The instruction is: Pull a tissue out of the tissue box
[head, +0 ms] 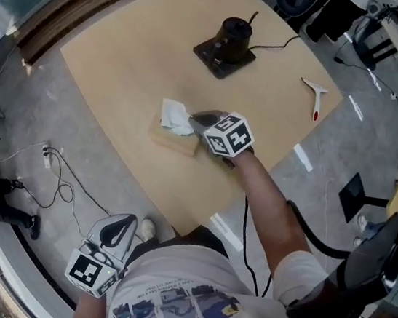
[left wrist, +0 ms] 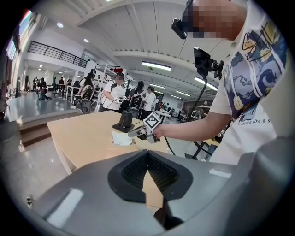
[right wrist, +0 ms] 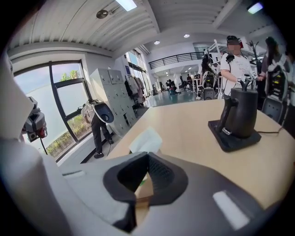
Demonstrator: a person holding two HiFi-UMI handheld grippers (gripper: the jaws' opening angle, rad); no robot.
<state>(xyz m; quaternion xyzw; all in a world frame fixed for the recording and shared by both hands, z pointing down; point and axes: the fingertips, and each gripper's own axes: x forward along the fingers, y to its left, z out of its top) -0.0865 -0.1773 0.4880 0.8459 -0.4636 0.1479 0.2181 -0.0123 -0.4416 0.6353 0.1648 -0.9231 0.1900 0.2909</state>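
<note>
A tan tissue box point(head: 173, 141) lies near the middle of the wooden table point(head: 125, 56). A white tissue point(head: 173, 115) stands up out of its top. My right gripper point(head: 194, 116) reaches in from the right and is shut, its tips pinching the tissue's right edge just above the box. In the right gripper view the jaws point(right wrist: 148, 154) meet, the tissue point(right wrist: 146, 140) rises right behind their tip and the box point(right wrist: 143, 199) shows below. My left gripper point(head: 128, 220) hangs shut and empty off the table's near edge, beside the person's body. From there it looks across at the tissue point(left wrist: 120, 137).
A black device on a square base point(head: 228, 43) with a cable stands at the table's far side. A white tool with a red tip point(head: 315, 94) lies near the right edge. Cables trail over the floor at left. Several people stand in the background.
</note>
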